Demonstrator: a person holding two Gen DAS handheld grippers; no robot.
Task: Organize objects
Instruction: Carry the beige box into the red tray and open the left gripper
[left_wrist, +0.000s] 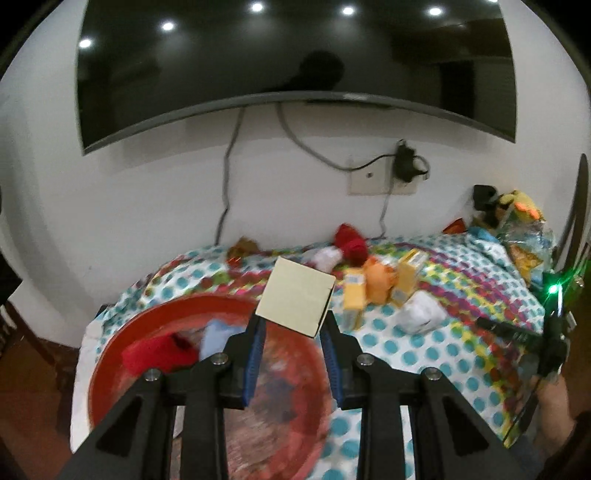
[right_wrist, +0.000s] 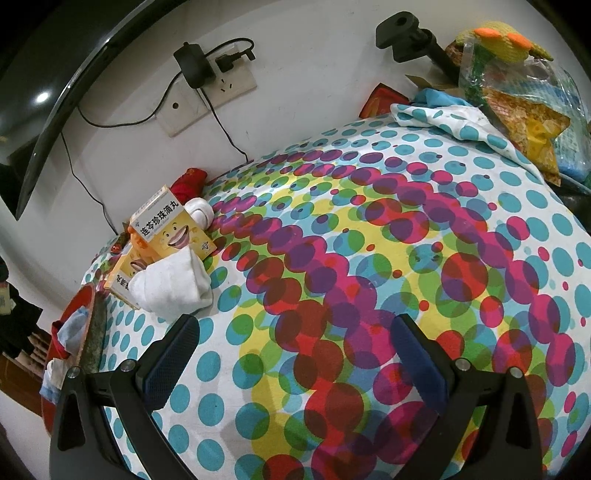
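One beige box (left_wrist: 297, 295) pinched in left claw (left_wrist: 291, 325); right claw (right_wrist: 295, 339) spread; two yellow cartons (right_wrist: 166, 229).

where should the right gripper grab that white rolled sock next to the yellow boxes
Grip the white rolled sock across its bulging middle, coming from above and the open cloth side. The yellow boxes press against its far side, so the right gripper, open now, closes on soft bulk alone.

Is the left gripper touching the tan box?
Touching: the left wrist view shows the left gripper pinching the tan box between its blue pads.
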